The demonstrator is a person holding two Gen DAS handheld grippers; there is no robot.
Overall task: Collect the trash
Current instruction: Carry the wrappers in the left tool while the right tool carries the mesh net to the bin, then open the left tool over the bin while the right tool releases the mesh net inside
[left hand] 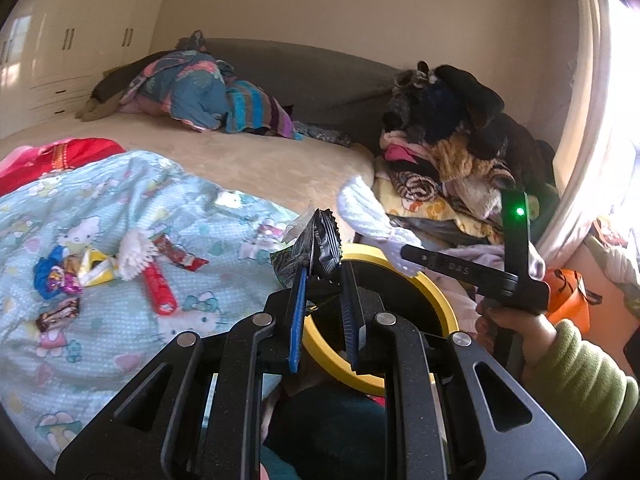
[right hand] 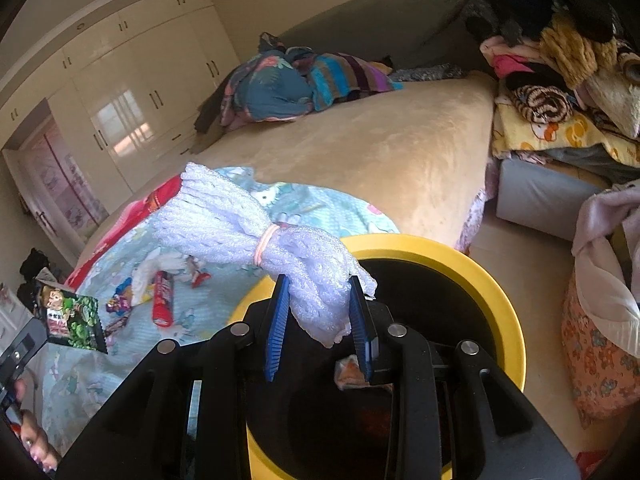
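Observation:
My left gripper (left hand: 324, 270) is shut on a crumpled black and green snack packet (left hand: 316, 244), held over the near rim of a yellow bin (left hand: 434, 294). My right gripper (right hand: 319, 281) is shut on a white foam net bundle (right hand: 248, 232) tied with a pink band, right above the yellow bin (right hand: 500, 292). In the left wrist view this bundle (left hand: 368, 208) sticks up from the right gripper (left hand: 406, 251). The snack packet (right hand: 74, 318) shows at the left edge of the right wrist view. Several wrappers lie on the light blue cartoon blanket (left hand: 120, 344), among them a red tube (left hand: 160, 288) and a brown bar (left hand: 58, 312).
The bin stands on the floor by the corner of a beige bed (right hand: 380, 152). A tall heap of clothes (left hand: 452, 136) lies to the right. A floral basket with cloth (right hand: 600, 320) stands to the right of the bin. Wardrobes (right hand: 132, 80) line the far wall.

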